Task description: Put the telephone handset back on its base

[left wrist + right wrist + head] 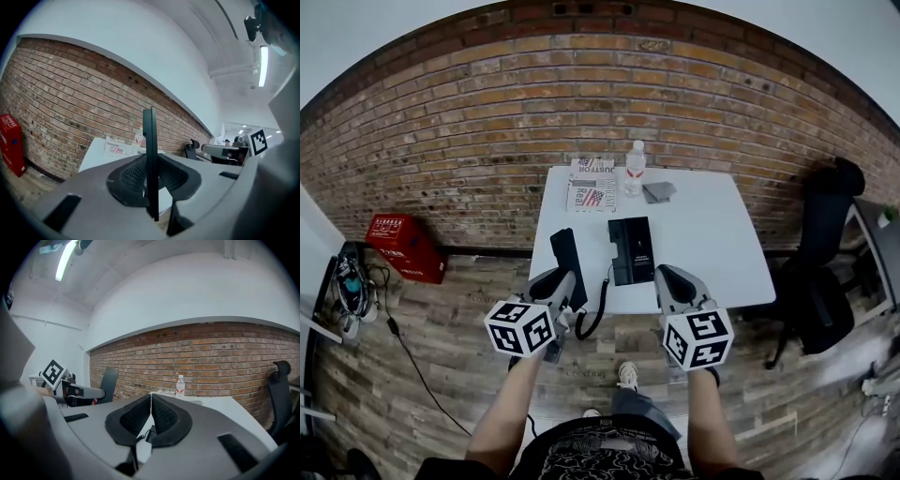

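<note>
My left gripper (151, 180) is clamped on the black telephone handset (150, 140) at the white table's (712, 244) near-left edge, its long axis pointing away toward the brick wall (487, 141), just left of the base (631, 249), while my right gripper (151, 416) is closed on nothing.

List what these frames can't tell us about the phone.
Head view: keys and cradle on the telephone base are too small to make out.
Head view: the left gripper covers where its fingers meet the handset.
Left gripper view: handset is edge-on; its lower end is cut off by the gripper's body.
Head view: print on the paper too small.
</note>
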`<move>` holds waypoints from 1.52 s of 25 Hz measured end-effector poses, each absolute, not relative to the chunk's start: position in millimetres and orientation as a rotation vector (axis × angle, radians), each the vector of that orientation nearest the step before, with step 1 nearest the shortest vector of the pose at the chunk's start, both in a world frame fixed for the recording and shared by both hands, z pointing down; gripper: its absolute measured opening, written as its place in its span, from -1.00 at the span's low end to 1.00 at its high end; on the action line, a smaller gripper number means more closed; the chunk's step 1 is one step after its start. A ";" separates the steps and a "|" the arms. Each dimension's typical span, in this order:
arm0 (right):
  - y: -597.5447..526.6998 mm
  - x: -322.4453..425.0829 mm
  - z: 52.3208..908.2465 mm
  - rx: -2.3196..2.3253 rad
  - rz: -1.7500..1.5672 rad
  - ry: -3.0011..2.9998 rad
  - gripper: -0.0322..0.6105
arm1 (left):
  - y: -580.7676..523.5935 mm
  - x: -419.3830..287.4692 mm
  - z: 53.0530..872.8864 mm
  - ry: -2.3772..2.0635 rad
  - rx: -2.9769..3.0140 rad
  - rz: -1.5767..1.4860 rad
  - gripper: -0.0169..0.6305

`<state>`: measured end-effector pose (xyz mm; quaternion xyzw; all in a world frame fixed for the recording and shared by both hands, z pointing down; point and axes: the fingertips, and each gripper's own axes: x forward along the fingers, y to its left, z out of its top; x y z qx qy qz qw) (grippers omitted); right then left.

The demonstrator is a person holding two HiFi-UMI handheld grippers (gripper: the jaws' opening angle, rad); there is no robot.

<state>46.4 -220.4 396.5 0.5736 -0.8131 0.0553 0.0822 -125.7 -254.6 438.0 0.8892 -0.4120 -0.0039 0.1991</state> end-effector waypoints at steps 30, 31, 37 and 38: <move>-328.7 80.9 425.3 1.522 0.218 -2.478 -0.89 | -367.7 -22.6 538.7 -0.727 2.232 0.015 -0.72; -330.6 81.5 426.6 1.518 0.218 -2.477 -0.89 | -368.7 -19.8 541.5 -0.707 2.229 0.022 -0.72; -342.5 84.3 433.9 1.497 0.225 -2.473 -0.89 | -377.6 -6.9 559.4 -0.610 2.188 0.038 -0.72; -344.7 84.6 434.2 1.494 0.224 -2.473 -0.89 | -379.2 -4.7 562.2 -0.595 2.184 0.047 -0.72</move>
